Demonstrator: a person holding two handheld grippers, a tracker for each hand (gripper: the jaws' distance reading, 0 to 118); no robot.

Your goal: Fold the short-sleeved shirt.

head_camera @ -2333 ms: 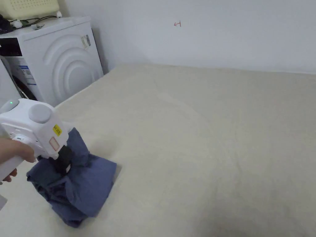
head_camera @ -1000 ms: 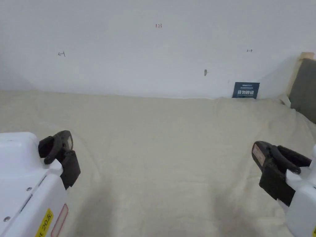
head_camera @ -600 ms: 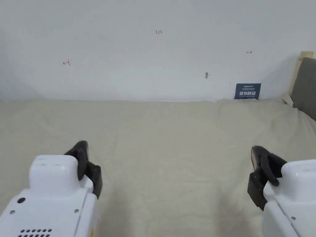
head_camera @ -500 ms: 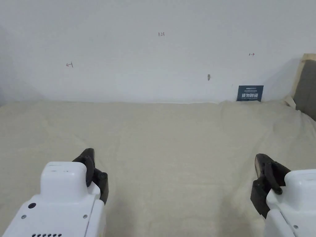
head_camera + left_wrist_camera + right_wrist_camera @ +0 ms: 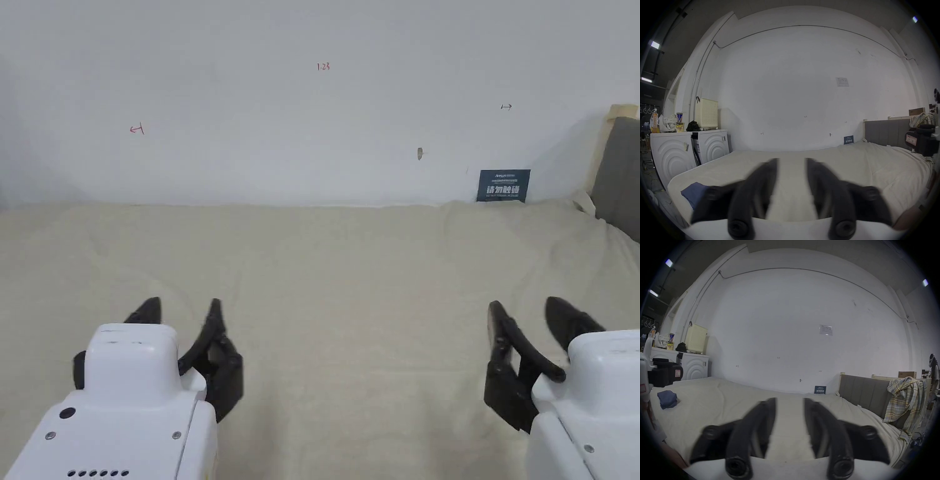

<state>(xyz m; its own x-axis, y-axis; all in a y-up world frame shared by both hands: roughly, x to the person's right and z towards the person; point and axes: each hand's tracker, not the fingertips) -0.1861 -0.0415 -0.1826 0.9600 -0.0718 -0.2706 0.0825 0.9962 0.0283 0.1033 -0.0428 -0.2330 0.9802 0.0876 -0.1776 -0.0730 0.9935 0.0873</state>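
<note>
Both my left gripper (image 5: 181,315) and right gripper (image 5: 531,315) hover with fingers spread, empty, over the bed (image 5: 350,262), while the blue shirt (image 5: 667,399) sits folded at the right gripper view's left edge, so I judge the folding done.

A plain white painted wall (image 5: 325,112) fills the upper half of the head view, above a wide bed covered in a cream-coloured sheet (image 5: 350,269). A small dark blue sign (image 5: 503,185) leans at the wall's foot, right of centre. A grey padded headboard (image 5: 864,392) stands at the right; two white front-loading washing machines (image 5: 688,152) stand at the left.
</note>
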